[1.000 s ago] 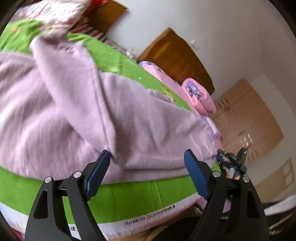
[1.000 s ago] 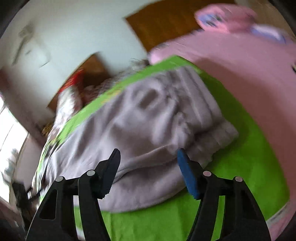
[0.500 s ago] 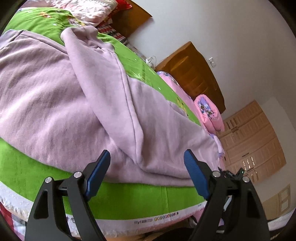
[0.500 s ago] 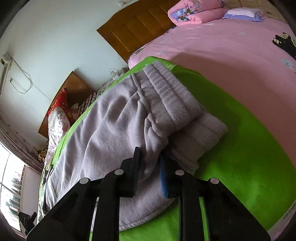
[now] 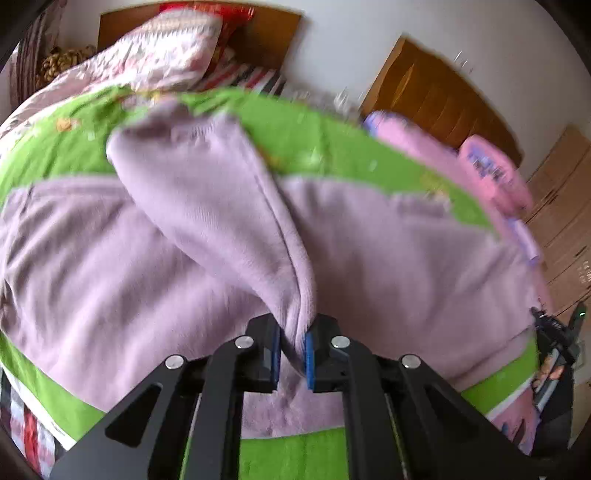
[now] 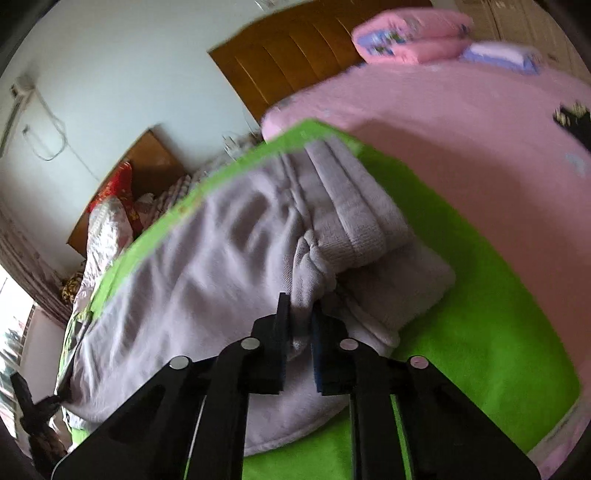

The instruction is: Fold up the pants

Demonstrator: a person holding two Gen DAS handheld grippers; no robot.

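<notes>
Pants spread on green sheet | left gripper pinching ridge at 6 o'clock | right gripper pinching waistband | folding barely begun

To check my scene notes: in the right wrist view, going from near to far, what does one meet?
right gripper → lilac pants → green sheet → pink bedcover → folded pink quilt

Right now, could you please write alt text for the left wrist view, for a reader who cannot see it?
The left gripper is shut on a raised fold of lilac pants, its blue pads pinching the fabric. The pants lie spread on a green bed cover, with wooden headboards and a pink bed behind.
</notes>
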